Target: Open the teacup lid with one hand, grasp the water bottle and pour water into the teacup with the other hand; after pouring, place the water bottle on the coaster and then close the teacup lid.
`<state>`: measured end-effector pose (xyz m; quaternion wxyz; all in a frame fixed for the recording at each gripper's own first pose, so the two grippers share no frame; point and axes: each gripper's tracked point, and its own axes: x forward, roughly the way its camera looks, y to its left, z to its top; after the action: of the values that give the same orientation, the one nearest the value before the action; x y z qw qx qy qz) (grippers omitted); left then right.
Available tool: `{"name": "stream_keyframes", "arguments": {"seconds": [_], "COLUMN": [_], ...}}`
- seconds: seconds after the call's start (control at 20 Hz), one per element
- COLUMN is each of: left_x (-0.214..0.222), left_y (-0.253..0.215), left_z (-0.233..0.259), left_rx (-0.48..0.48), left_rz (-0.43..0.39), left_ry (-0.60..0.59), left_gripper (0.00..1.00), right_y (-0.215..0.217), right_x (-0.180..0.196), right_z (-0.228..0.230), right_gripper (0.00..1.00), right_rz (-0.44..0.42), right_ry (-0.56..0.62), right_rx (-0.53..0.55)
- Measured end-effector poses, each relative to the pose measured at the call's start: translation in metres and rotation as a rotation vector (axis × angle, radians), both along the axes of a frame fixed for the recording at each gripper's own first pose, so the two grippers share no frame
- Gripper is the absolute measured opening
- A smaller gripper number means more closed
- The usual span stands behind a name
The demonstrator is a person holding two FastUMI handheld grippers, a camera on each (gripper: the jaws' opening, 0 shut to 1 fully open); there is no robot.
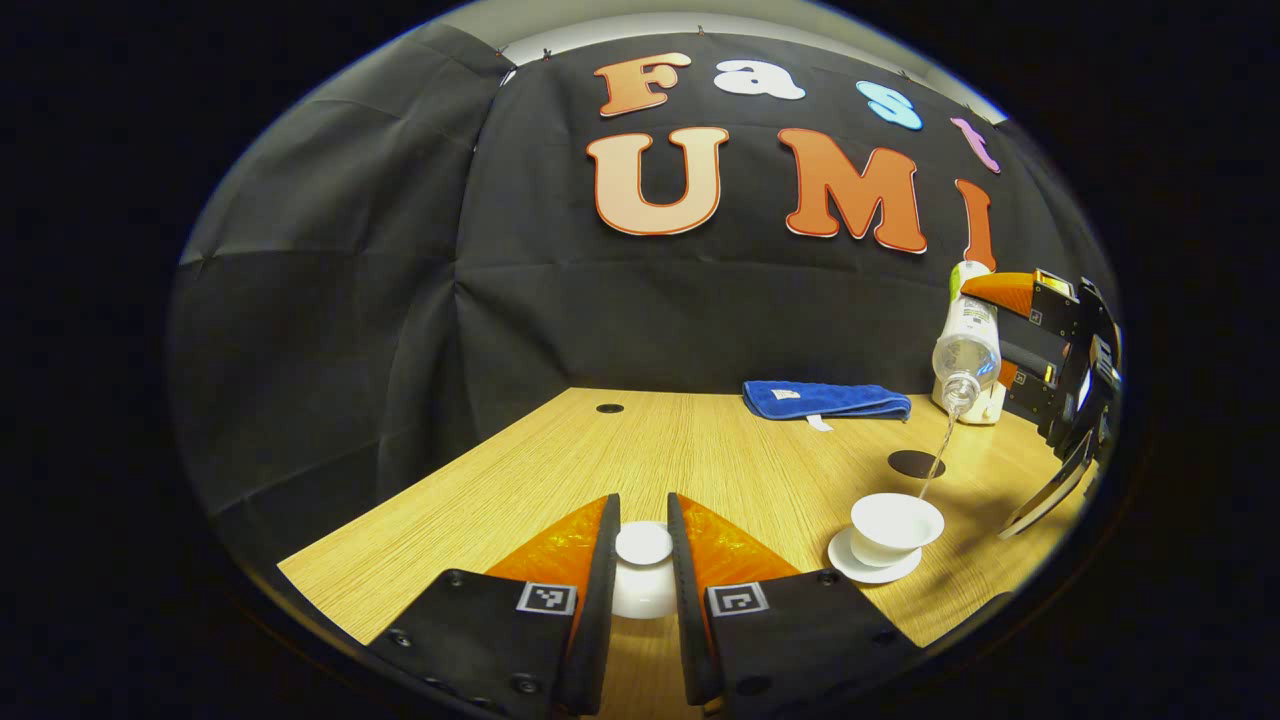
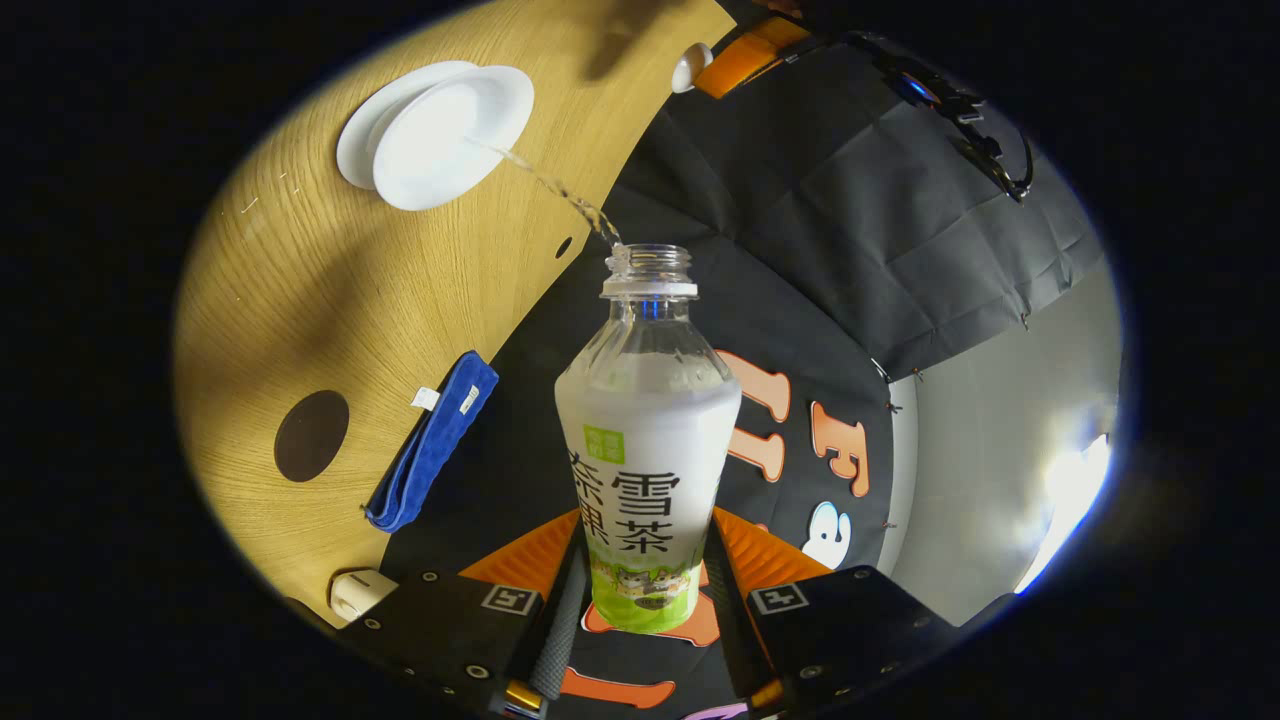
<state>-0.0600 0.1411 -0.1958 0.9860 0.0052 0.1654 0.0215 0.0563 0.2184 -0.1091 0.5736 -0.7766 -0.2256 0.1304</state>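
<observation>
A white teacup (image 1: 895, 527) stands uncovered on its white saucer (image 1: 872, 565) at the right of the wooden table. Its white lid (image 1: 643, 568) is held just above the table near the front edge, with my left gripper (image 1: 643, 560) shut on its knob. My right gripper (image 2: 640, 585) is shut on a clear water bottle (image 2: 645, 440) with a green and white label. In the left gripper view that bottle (image 1: 968, 340) hangs tipped mouth-down above the cup, and a thin stream of water (image 1: 935, 460) falls into it. The stream (image 2: 555, 190) lands in the teacup (image 2: 450, 135). A dark round coaster (image 1: 916, 463) lies behind the cup.
A folded blue cloth (image 1: 825, 400) lies at the back of the table near the black wall. A small white object (image 1: 985, 410) sits behind the bottle at the back right. A cable hole (image 1: 609, 408) marks the back left of the table (image 1: 700, 450).
</observation>
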Motion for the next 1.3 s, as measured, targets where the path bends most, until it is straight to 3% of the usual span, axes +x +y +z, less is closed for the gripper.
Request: {"name": "stream_keyframes", "arguments": {"seconds": [0.5, 0.7, 1.1, 1.3], "left_x": [-0.002, -0.001, -0.002, 0.003], "left_y": [-0.001, -0.002, -0.011, -0.027], "left_z": [0.001, 0.000, 0.001, 0.014], "left_rx": [-0.004, -0.003, -0.026, -0.047], "left_rz": [-0.022, -0.030, -0.047, -0.070], "left_ry": [-0.001, 0.000, 0.002, -0.027], "left_gripper": [0.33, 0.32, 0.34, 0.34], "right_y": [0.008, 0.011, 0.015, 0.004], "right_x": [-0.004, -0.011, -0.030, -0.027], "right_z": [-0.015, -0.025, -0.078, -0.072], "right_gripper": [0.62, 0.63, 0.63, 0.63], "right_rz": [0.024, 0.026, -0.044, -0.106], "right_ry": [-0.018, 0.030, 0.339, 0.431], "right_rx": [-0.056, -0.016, 0.258, 0.506]}}
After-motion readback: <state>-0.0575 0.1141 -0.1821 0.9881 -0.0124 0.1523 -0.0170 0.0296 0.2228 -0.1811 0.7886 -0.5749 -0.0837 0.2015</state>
